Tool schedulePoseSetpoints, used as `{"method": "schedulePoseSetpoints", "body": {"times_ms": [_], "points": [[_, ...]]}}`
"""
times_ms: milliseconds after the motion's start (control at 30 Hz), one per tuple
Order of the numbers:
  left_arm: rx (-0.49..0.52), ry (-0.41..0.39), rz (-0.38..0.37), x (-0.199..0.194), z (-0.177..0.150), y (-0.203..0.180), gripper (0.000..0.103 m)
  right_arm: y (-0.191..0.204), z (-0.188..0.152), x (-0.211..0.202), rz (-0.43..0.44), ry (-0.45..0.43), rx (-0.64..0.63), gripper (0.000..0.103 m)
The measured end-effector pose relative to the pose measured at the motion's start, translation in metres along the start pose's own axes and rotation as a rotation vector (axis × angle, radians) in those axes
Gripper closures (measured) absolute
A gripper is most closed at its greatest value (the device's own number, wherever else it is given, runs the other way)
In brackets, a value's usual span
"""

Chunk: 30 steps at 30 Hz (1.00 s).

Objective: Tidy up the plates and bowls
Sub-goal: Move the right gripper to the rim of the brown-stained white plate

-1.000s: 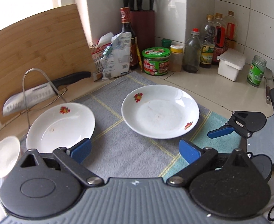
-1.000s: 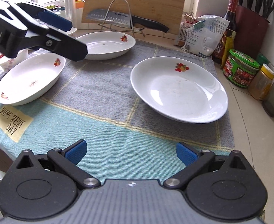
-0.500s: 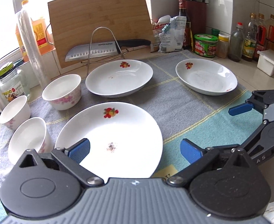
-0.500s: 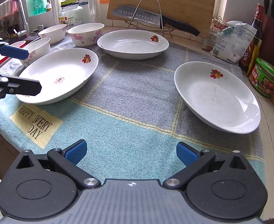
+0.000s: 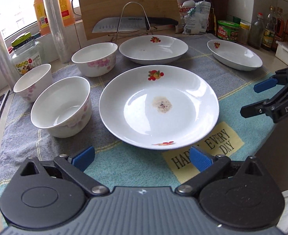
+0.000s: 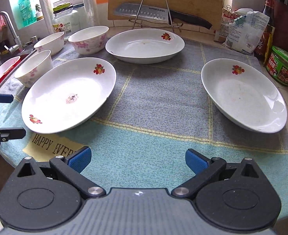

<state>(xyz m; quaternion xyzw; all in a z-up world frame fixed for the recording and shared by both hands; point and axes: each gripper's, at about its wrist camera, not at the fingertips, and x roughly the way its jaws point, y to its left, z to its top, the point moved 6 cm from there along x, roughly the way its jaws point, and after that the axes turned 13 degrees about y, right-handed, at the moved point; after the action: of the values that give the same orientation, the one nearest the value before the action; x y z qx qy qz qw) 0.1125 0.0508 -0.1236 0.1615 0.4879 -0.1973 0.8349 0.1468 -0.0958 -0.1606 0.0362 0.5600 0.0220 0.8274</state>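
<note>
Three white plates with fruit prints lie on a grey-blue cloth: a near plate (image 5: 159,107) with a brown stain, a far plate (image 5: 153,49), and a right plate (image 5: 236,54). Three white bowls with pink flowers stand at the left: (image 5: 62,107), (image 5: 33,82), (image 5: 94,58). My left gripper (image 5: 142,159) is open and empty, just in front of the near plate. My right gripper (image 6: 138,159) is open and empty above the cloth's front, with the near plate (image 6: 69,96) at its left and the right plate (image 6: 243,94) at its right.
A cleaver on a wire rack (image 5: 132,24) leans on a cutting board (image 5: 124,4) behind the plates. Jars, bottles and bags (image 5: 228,30) line the back right. A glass jar (image 5: 27,55) and film rolls (image 5: 53,19) stand at left. A sink tap (image 6: 8,29) is far left.
My left gripper has swung left and down from the right plate to face the near stained plate. My right gripper has shifted a little; both stay open.
</note>
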Motion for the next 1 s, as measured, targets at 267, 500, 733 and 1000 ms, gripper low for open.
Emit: {"method": "schedulePoseSetpoints", "body": {"times_ms": [267, 500, 733, 1000], "points": [[0.037, 0.004, -0.069, 0.019, -0.01, 0.01, 0.001, 0.037, 0.022, 0.007, 0.087, 0.027, 0.0, 0.0], [0.077, -0.019, -0.106, 0.026, -0.008, 0.012, 0.001, 0.069, 0.038, 0.025, 0.144, 0.07, -0.025, 0.0], [0.08, -0.032, -0.108, 0.027, -0.005, 0.015, 0.001, 0.072, 0.05, 0.038, 0.159, 0.107, -0.014, 0.0], [0.051, -0.035, -0.091, 0.03, -0.001, 0.014, 0.001, 0.076, 0.069, 0.052, 0.115, 0.142, -0.116, 0.0]]}}
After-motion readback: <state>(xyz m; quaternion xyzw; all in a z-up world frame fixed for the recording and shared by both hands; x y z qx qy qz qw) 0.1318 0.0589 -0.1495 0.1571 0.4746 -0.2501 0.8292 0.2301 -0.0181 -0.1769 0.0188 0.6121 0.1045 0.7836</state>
